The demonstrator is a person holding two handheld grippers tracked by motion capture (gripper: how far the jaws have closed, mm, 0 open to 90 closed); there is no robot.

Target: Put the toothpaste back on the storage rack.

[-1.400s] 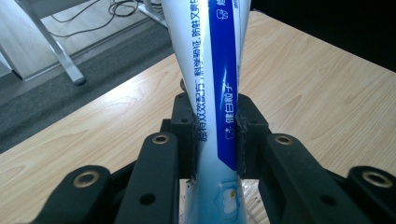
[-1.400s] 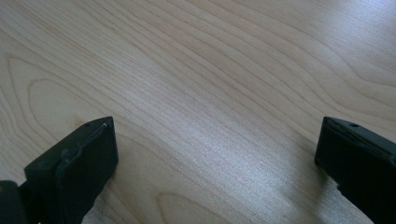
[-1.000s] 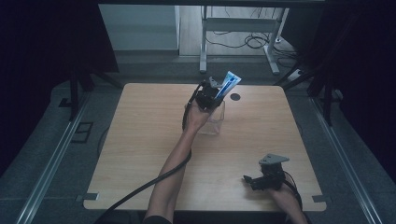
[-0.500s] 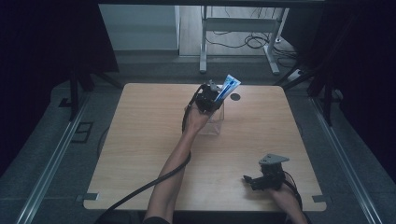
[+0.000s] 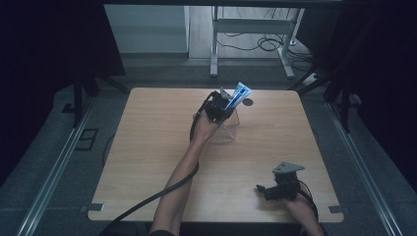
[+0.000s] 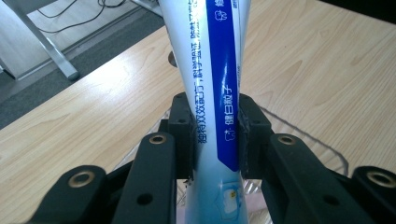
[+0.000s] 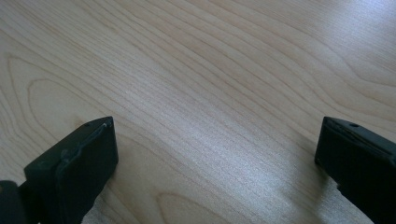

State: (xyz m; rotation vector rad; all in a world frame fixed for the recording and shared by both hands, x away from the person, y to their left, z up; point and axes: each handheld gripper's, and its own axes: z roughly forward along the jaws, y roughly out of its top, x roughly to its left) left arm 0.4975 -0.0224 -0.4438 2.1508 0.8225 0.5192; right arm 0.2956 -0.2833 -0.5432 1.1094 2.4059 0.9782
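A blue and white tube with printed text stands tilted in my left gripper, which is shut on it above a clear plastic container at the far middle of the wooden table. In the left gripper view both pads press the sides of the tube at my left gripper, with the container's rim just beneath. My right gripper rests low near the table's front right edge. Its jaws stand wide open over bare wood in the right gripper view, with nothing between them.
A small dark round spot lies on the table just right of the tube. Metal desk legs and cables stand on the floor beyond the far edge. My left gripper's cable trails back across the table.
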